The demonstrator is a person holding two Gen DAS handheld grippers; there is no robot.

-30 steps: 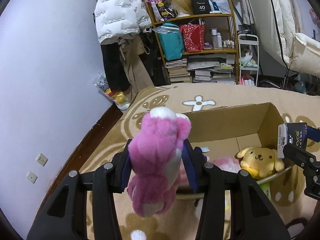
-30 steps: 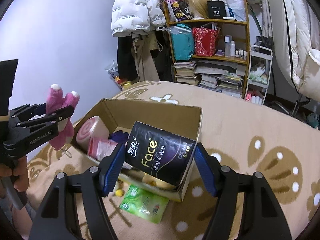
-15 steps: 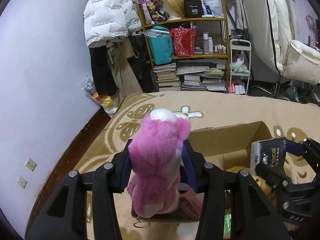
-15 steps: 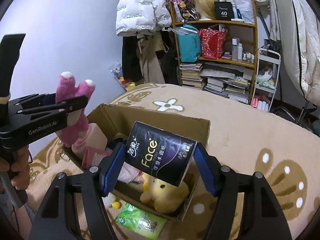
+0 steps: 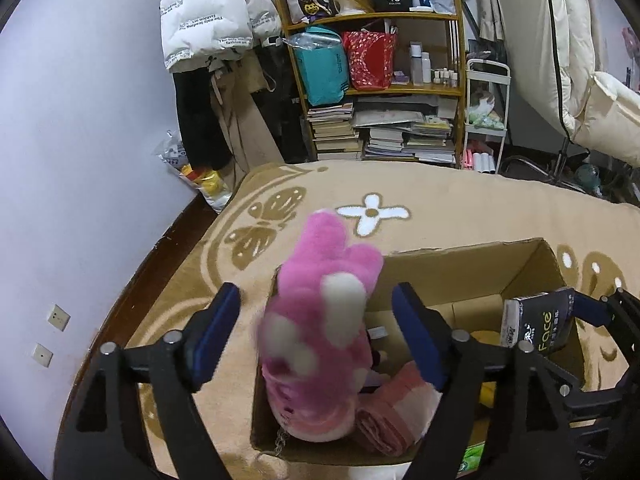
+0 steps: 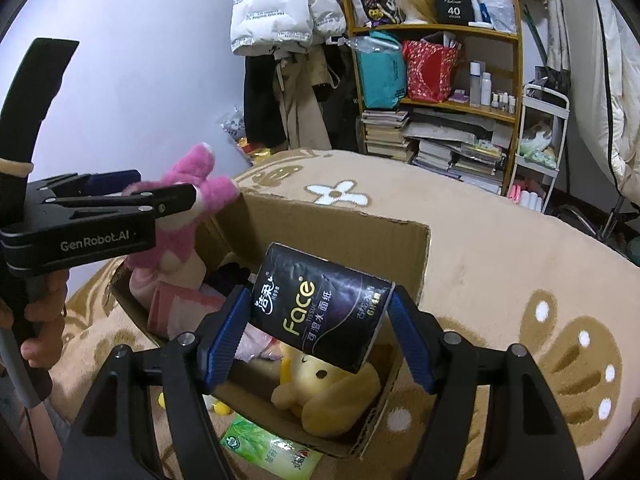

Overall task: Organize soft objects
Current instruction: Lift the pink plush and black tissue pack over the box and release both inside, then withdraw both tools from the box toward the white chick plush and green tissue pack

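Beige patterned carpet (image 6: 500,248) carried the cardboard box (image 5: 460,264), my landmark. Nearest the box's left end, my left gripper (image 5: 316,336) stood spread, its pads clear of the pink plush (image 5: 320,344), which sat blurred, upright, dropping inside that end. Over the box's right end, my right gripper (image 6: 320,320) pinched the tissue pack (image 6: 320,312), long axis across the jaws, directly above the yellow plush (image 6: 324,392). Box floor mostly hidden.
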